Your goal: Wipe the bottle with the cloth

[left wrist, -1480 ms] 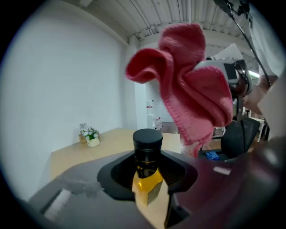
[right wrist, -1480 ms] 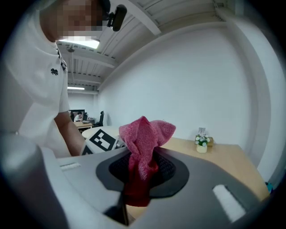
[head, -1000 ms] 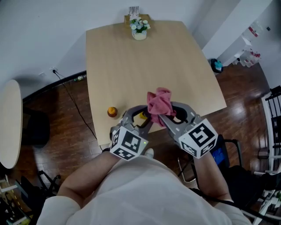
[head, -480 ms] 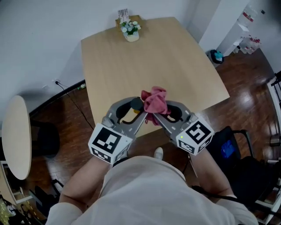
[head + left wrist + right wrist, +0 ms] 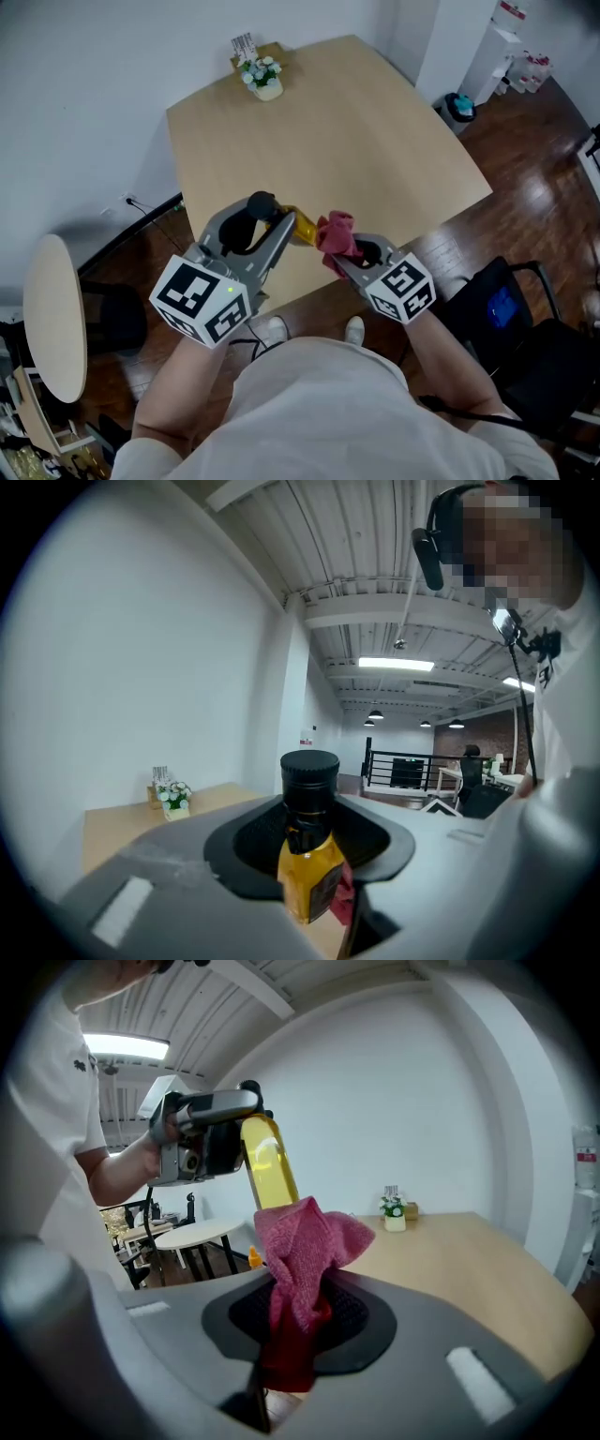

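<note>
Your left gripper (image 5: 272,219) is clenched on the bottle (image 5: 301,226), gripping it just below the black cap, with the yellow body slanting away from it toward your right gripper (image 5: 343,263). Your right gripper is clamped on the pink cloth (image 5: 336,234), which bunches up out of its jaws and touches the bottle's far, lower end.

A second ago the two grippers sat close together and the cloth covered nearly all of the bottle. Now your left gripper has swung out to its own side, the yellow body lies bare between the two grippers, and the cloth has ended up at the base. That looks like one wiping pass down the bottle, probably close to finished; other sides of the bottle may need further passes.

Seen from the left gripper view, the cap and neck stand straight up through the jaws, and the cloth is only a red sliver behind the bottle. Only the right gripper view shows the bottle from outside, tilted, its lower end meeting the top of the cloth. In the head view alone you can see that both grippers are raised above the near edge of the bench (image 5: 375,122), well apart from the flower pot (image 5: 263,78) at its far end
</note>
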A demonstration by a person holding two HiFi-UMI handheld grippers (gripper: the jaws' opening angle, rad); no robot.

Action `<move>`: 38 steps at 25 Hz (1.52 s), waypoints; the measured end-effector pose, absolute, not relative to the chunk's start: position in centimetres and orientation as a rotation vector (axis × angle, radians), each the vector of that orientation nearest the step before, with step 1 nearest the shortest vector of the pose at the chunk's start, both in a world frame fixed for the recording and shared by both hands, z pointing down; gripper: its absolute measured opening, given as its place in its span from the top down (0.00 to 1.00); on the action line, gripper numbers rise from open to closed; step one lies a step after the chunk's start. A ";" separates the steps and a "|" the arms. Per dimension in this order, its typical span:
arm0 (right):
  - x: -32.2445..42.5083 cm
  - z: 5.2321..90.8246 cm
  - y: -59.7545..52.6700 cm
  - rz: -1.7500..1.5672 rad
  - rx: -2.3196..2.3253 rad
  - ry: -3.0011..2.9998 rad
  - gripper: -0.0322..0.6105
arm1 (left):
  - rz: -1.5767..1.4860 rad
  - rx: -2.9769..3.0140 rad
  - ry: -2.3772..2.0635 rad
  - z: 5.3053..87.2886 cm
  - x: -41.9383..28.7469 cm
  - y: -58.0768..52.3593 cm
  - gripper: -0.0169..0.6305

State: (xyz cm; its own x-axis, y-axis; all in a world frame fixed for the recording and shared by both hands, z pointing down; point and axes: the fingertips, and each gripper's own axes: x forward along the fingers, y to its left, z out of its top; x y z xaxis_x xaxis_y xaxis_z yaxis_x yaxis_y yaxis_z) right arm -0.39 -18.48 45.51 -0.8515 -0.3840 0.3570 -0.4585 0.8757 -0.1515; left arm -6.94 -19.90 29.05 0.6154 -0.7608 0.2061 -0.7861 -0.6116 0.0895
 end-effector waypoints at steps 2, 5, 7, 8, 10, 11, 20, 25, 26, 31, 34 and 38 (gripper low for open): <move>0.4 44.2 -18.2 0.297 0.645 -2.748 0.81 | 0.223 2.654 -1.293 29.3 -6.8 -20.4 0.74; 0.5 40.5 -17.2 0.186 0.630 -2.815 0.81 | 0.251 2.637 -1.301 30.3 -6.5 -21.2 0.74; -0.5 37.8 -16.0 0.071 0.575 -2.855 0.81 | 0.271 2.625 -1.301 31.1 -6.5 -21.5 0.74; -1.2 36.6 -15.3 0.023 0.543 -2.874 0.81 | 0.277 2.619 -1.298 31.4 -6.6 -21.6 0.74; -2.5 34.6 -14.0 -0.036 0.485 -2.903 0.81 | 0.281 2.613 -1.288 31.6 -6.4 -21.6 0.74; -3.1 34.1 -13.6 -0.046 0.463 -2.910 0.81 | 0.281 2.615 -1.282 31.5 -6.1 -21.6 0.74; -5.3 41.9 -14.5 0.116 0.473 -2.816 0.81 | 0.225 2.651 -1.273 29.2 -6.7 -20.6 0.74; -3.8 46.9 -15.0 0.202 0.459 -2.733 0.81 | 0.203 2.645 -1.295 28.3 -6.8 -20.7 0.74; -3.3 47.3 -15.1 0.209 0.454 -2.722 0.81 | 0.200 2.644 -1.297 28.2 -6.7 -20.8 0.74; -0.1 47.3 -16.1 0.236 0.509 -2.691 0.81 | 0.199 2.649 -1.302 28.1 -6.9 -20.8 0.74; 1.5 46.0 -17.8 0.228 0.586 -2.688 0.81 | 0.233 2.652 -1.284 29.1 -7.1 -20.4 0.74; 1.1 39.6 -19.4 0.147 0.614 -2.791 0.81 | 0.292 2.668 -1.233 30.6 -6.2 -19.6 0.74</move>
State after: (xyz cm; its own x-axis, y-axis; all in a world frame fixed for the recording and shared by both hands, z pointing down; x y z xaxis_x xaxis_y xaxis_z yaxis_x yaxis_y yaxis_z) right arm 1.13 -19.40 39.57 -0.8707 -0.3959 0.2918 -0.4244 0.9046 -0.0390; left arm -6.17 -19.64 30.63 0.6352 -0.7291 0.2550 -0.7660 -0.6368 0.0874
